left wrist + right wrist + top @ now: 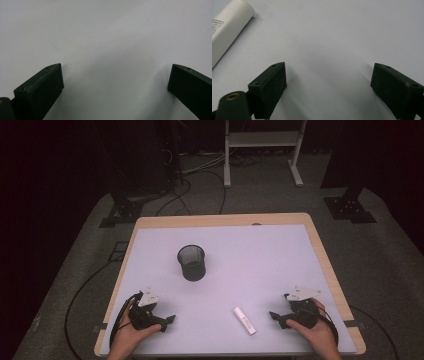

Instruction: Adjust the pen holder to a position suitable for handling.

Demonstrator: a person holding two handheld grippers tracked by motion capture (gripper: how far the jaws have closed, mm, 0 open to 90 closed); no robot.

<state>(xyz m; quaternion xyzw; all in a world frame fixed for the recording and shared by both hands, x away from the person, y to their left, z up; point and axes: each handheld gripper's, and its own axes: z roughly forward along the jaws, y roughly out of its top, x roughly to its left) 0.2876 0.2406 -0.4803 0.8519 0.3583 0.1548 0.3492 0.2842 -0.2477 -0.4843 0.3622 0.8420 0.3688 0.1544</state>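
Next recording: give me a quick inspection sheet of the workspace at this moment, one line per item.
Surface: wooden table under a pale mat.
Job's things: white tube lying flat near the front edge; black mesh cup upright at mid-table.
Clutter: nothing seen.
Grippers: left gripper and right gripper both open, empty, resting low on the mat; the tube lies nearer the right one.
Cables: black cables on the floor behind and left.
Surroundings: dark room, grey carpet, white stand behind.
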